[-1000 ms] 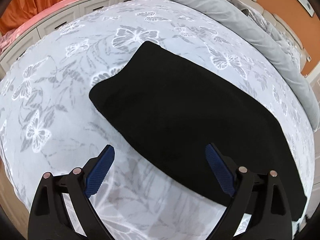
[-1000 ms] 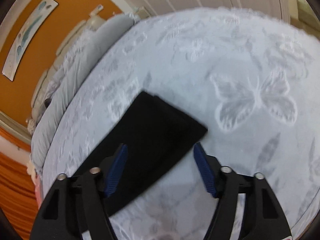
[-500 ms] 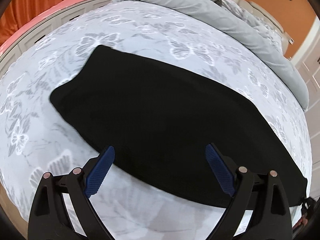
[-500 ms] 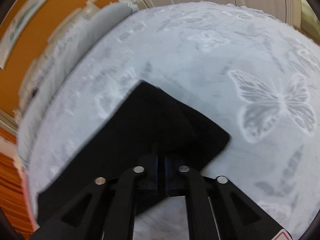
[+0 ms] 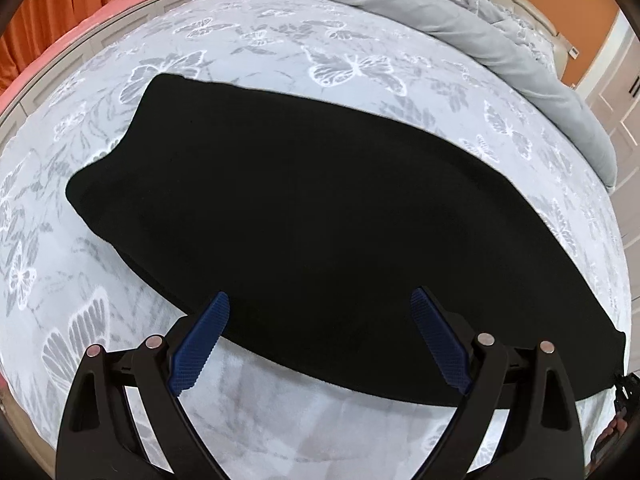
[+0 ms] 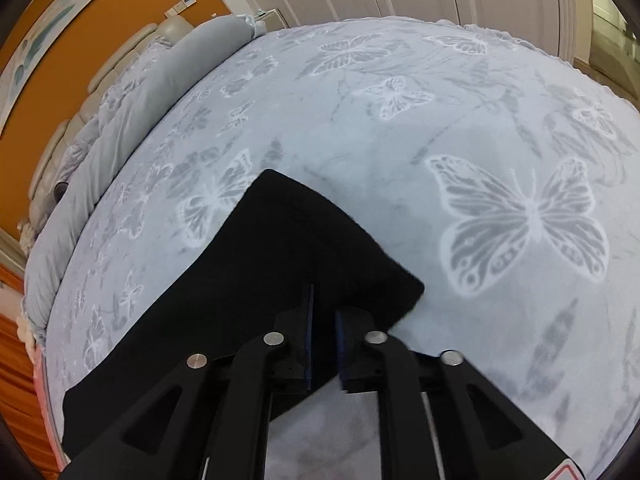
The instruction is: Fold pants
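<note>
On the butterfly-print bed (image 5: pixel 360 80), the black pants (image 5: pixel 320 208) lie flat; right tongs (image 6: pixel 323 320), wide a second ago, now pinch the leg end while easing open; left tongs (image 5: pixel 318 320) hover wide, so folding can begin.

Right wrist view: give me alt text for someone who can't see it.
The right gripper has its jaws nearly together over one end of the black pants, black fabric between them, and they are opening slightly. The pants lie on a pale blue butterfly-print bedspread, with a rolled grey duvet along the far edge.
</note>
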A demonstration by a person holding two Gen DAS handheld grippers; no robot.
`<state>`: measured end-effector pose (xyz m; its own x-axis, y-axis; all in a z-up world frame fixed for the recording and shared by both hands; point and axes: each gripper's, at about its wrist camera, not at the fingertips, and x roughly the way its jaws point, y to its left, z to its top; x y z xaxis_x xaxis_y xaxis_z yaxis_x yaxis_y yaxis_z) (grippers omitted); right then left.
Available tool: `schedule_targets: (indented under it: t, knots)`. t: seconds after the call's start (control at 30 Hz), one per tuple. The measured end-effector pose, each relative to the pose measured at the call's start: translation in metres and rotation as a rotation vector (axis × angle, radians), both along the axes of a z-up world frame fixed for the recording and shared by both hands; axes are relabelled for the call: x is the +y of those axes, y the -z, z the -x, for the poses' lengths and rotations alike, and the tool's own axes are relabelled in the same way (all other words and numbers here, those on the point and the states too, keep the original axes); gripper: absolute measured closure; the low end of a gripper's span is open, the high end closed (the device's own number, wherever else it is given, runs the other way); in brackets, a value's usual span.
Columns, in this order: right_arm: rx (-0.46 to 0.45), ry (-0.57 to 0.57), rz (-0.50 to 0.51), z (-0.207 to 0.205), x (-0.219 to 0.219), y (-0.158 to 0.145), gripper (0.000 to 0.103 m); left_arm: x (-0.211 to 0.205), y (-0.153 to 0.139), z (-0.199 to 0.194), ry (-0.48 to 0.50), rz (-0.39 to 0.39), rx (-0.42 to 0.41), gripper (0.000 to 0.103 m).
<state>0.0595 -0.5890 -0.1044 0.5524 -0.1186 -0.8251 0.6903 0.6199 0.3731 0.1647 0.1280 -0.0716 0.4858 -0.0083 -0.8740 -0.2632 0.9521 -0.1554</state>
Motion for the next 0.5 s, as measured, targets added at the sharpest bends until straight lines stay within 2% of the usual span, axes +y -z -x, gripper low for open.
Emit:
schedule_targets:
  t: [0.07, 0.1, 0.13, 0.2, 0.3, 0.4, 0.43, 0.5]
  knots:
    - [0.01, 0.007, 0.036, 0.004, 0.006, -0.006, 0.063, 0.002, -0.005, 0.004, 0.005, -0.009, -0.016, 0.013]
    - [0.019, 0.02, 0.065, 0.008, 0.008, -0.011, 0.039, 0.004, -0.008, 0.006, 0.007, -0.017, -0.025, 0.012]
    - [0.024, 0.03, 0.082, 0.012, 0.009, -0.014, 0.023, 0.009, -0.011, 0.009, 0.004, -0.031, -0.035, 0.011]
    - [0.025, 0.033, 0.073, 0.02, 0.012, -0.015, 0.021, 0.02, -0.015, 0.013, -0.011, -0.035, -0.046, 0.008]
    - [-0.013, 0.029, -0.043, 0.023, 0.004, -0.001, 0.021, 0.063, -0.012, 0.017, -0.073, 0.087, -0.046, 0.007]
    - [-0.044, 0.065, -0.173, 0.022, -0.003, 0.02, 0.018, 0.124, 0.002, 0.024, -0.252, 0.23, -0.03, 0.008]
    - [-0.06, 0.074, -0.182, 0.023, -0.004, 0.022, 0.016, 0.145, 0.009, 0.028, -0.325, 0.279, -0.027, 0.008]
    - [-0.109, 0.062, -0.192, 0.019, -0.001, 0.02, 0.016, 0.169, 0.02, 0.033, -0.41, 0.333, -0.011, 0.008]
